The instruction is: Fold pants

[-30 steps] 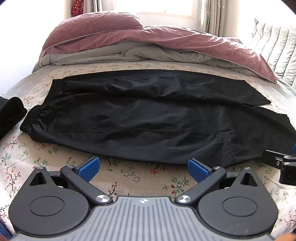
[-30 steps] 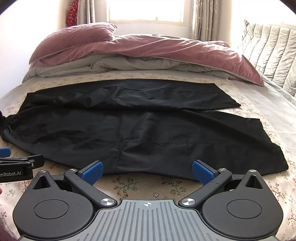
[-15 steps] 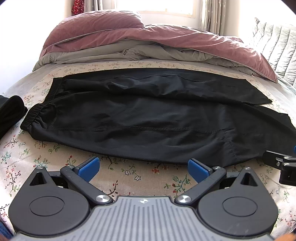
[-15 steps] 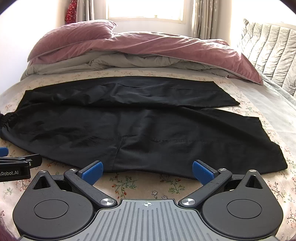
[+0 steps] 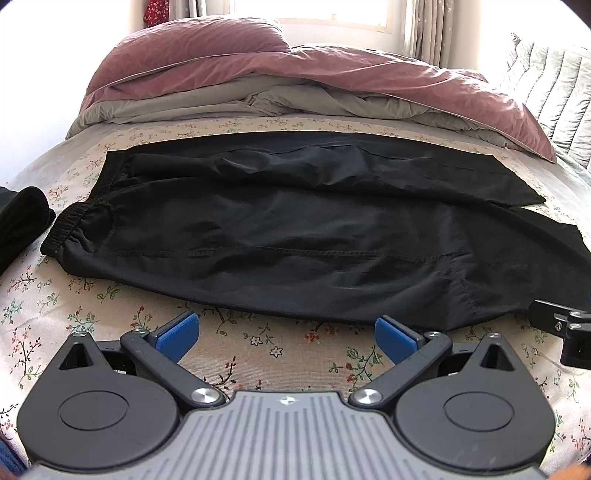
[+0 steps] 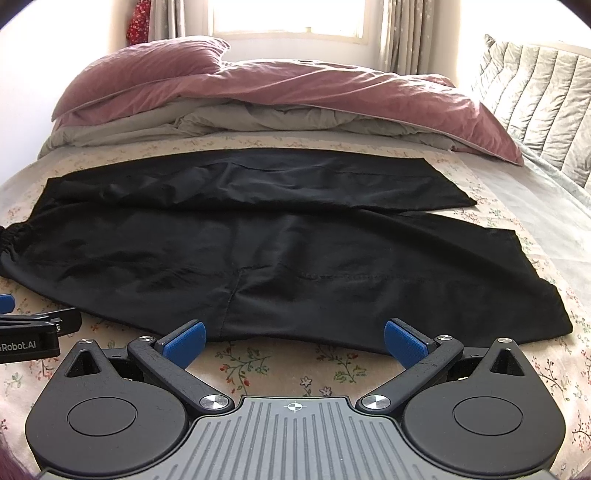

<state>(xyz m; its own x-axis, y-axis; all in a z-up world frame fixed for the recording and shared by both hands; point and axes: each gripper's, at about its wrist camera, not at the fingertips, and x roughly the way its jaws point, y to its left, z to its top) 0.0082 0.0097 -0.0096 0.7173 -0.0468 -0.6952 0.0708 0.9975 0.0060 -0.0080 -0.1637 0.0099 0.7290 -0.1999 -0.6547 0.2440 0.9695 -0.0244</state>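
Far left in the left wrist view: a dark folded garment (image 5: 20,218) sits on the bed, just beside the waistband but apart from it. Black pants (image 5: 295,236) lie flat across the floral bedsheet (image 5: 255,343), lengthwise left to right, elastic waistband (image 5: 66,229) at the left end, leg hems at the right. The far leg lies partly over the near one, and its hem (image 6: 454,184) stops short of the near leg's hem (image 6: 543,280). Left gripper (image 5: 286,334) hovers at the near edge of the pants toward the waistband half, fingers (image 5: 177,334) wide apart, blue pads, nothing between them; tips just short of the fabric edge, contact not clear. Right gripper (image 6: 293,339) sits at the near edge toward the leg half, fingers (image 6: 404,341) also spread wide and empty, tips at or just touching the hemline of the cloth; cannot tell which. Each gripper shows in the other's view: the right one at the right edge of the left view (image 5: 565,328), the left one at the left edge of the right view (image 6: 33,332). Behind the pants: bunched pink duvet (image 6: 295,88) over grey lining, pillow at upper left, window (image 6: 288,16) behind, quilted grey headboard (image 6: 535,92) at far right.
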